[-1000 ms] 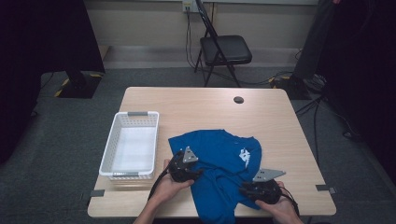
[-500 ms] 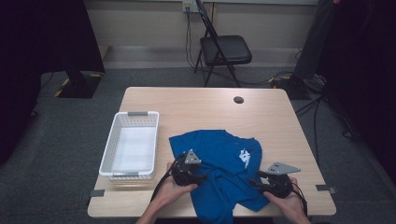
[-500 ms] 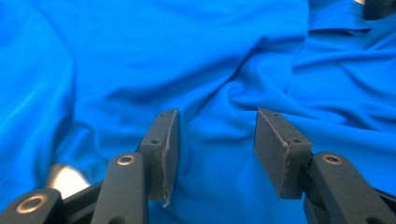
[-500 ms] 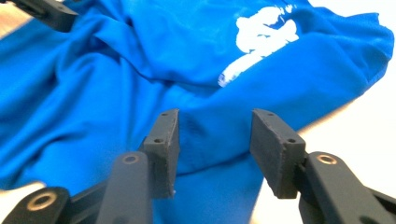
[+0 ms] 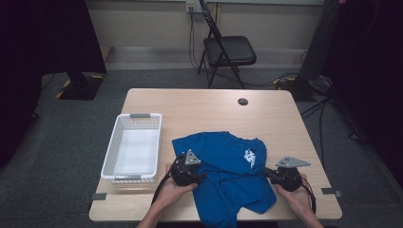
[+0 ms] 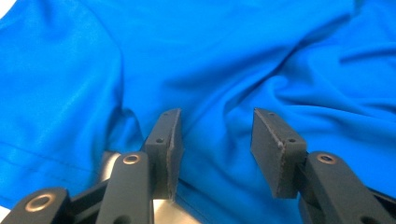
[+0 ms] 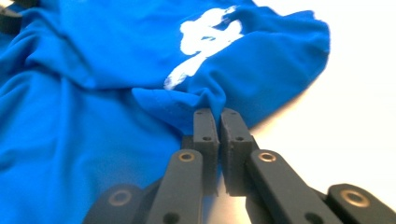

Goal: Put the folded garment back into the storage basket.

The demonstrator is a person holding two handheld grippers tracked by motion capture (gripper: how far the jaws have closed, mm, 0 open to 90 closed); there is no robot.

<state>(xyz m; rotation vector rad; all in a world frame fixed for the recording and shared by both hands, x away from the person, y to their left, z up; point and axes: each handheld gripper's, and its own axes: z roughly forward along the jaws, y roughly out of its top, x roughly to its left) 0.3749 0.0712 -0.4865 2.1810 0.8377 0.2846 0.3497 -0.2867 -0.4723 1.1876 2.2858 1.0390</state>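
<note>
Right gripper view: right gripper (image 7: 218, 114) jaws, just closing, pinch the crumpled blue cotton T-shirt (image 7: 93, 93) hem at twelve o'clock; left gripper (image 6: 215, 135) jaws gape over cloth. Next, probably, spreading it flat.

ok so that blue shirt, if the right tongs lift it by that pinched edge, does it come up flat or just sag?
Likely sags: the blue shirt already lies in soft folds and wrinkles, so it looks floppy. The right tongs pinch only a small fold of its edge, so the rest would probably trail and drag. It looks thin, probably light. Pushed, it would likely bunch rather than slide whole.
</note>
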